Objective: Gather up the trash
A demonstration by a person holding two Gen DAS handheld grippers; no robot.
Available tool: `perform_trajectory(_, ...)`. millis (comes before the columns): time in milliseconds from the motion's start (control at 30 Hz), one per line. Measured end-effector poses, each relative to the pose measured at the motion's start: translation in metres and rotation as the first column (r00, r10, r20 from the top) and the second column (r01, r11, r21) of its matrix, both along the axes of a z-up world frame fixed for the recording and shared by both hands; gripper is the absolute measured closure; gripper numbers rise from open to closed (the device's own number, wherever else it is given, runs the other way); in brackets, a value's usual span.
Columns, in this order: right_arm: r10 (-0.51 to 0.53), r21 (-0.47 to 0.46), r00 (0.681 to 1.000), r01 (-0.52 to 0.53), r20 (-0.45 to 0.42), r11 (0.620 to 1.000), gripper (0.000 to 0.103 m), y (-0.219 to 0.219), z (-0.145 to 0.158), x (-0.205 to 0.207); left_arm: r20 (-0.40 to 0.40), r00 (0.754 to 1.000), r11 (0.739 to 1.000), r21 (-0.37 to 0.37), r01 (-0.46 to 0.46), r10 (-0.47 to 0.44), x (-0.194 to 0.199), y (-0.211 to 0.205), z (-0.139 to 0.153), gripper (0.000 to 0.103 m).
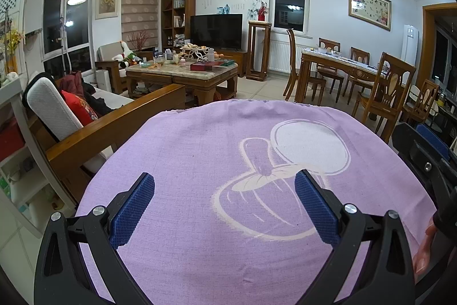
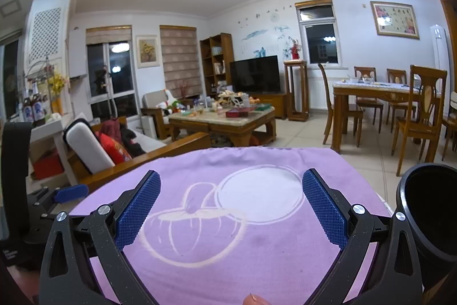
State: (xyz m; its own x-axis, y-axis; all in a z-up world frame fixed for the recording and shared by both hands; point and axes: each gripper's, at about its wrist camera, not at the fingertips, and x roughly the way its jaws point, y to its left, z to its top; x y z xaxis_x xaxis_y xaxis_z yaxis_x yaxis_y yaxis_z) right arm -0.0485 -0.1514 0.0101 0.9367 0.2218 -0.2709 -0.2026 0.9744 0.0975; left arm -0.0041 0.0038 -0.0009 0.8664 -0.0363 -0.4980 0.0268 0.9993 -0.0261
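Beyond both sets of jaws a lit living room is seen, with a cluttered coffee table [image 1: 182, 70] straight ahead and a dining table [image 1: 340, 63] off to the right. Directly beneath the jaws a purple cloth [image 1: 228, 162] with a pale printed figure is spread. The left gripper [image 1: 224, 192] is held wide open with nothing between its 2 blue pads, and the right gripper [image 2: 231, 189] likewise. No trash can be made out near either pair of jaws.

Stuff on the coffee table [image 1: 182, 70] is too small/far to ID. Purple cloth [image 1: 200, 162] hides whatever's under it, cut off at bottom edge. Black container [image 2: 428, 207] clipped at right edge.
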Motion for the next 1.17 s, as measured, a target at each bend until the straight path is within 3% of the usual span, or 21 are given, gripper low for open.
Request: perform_trajectory(1167, 0.001, -0.004, 1.000, -0.001, -0.001, 1.000, 0.005, 0.0009, 0.0015, 0.0003, -0.008, 1.000, 1.000, -0.007, -0.010, 0.010, -0.0017, -0.0016, 0.0061, 0.005)
